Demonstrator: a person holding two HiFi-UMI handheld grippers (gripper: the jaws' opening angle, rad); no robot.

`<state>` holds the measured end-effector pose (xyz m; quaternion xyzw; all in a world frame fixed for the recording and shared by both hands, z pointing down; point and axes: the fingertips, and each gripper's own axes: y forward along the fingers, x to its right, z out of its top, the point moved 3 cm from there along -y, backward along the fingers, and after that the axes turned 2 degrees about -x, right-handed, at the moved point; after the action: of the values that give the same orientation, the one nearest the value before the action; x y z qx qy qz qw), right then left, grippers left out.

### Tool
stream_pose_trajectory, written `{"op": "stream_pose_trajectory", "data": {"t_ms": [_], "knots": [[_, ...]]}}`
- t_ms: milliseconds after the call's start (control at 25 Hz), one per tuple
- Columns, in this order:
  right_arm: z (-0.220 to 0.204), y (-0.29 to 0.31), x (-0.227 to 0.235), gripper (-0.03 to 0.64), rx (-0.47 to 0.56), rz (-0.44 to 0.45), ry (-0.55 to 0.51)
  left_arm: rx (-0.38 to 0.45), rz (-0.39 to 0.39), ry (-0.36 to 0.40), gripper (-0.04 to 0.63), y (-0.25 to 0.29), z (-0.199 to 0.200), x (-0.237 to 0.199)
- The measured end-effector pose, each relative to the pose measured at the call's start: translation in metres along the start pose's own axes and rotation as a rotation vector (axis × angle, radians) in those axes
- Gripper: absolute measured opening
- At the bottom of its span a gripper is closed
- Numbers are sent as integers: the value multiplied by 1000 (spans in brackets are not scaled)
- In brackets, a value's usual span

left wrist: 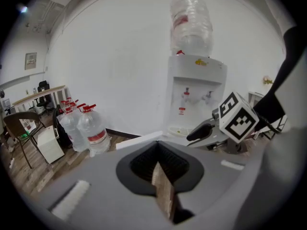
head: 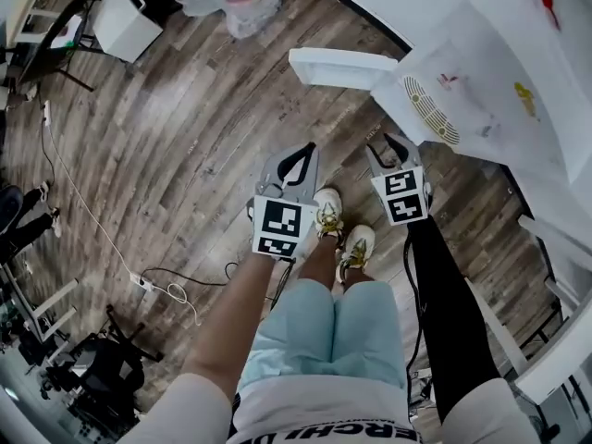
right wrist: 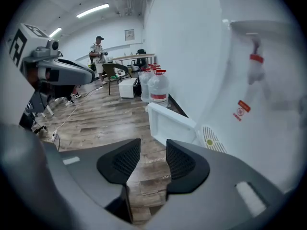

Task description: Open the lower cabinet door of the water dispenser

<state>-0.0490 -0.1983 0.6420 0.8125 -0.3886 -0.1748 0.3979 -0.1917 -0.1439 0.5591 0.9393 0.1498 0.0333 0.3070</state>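
The white water dispenser stands at the upper right of the head view, a clear bottle on top of it. Its lower cabinet door stands swung out over the wooden floor; the same door lies just beyond my right jaws. My left gripper is shut with nothing in it and hangs in the air to the left of the door, apart from it. My right gripper is open and empty, close below the drip tray. In the left gripper view the pads meet. The right pads stand apart.
Several full water bottles stand by the wall left of the dispenser. A white box and chairs sit further off. A cable with a power strip runs across the floor. A person stands far back. My own feet are below the grippers.
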Motion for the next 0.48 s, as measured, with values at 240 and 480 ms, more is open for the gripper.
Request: {"op": "stream_pose_trajectory", "data": {"t_ms": [240, 480], "knots": [[-15, -82, 8, 169, 69, -74, 80, 21, -21, 33, 56, -31, 27, 50], [-18, -163, 0, 169, 185, -157, 177, 89, -44, 58, 57, -75, 62, 94]]}}
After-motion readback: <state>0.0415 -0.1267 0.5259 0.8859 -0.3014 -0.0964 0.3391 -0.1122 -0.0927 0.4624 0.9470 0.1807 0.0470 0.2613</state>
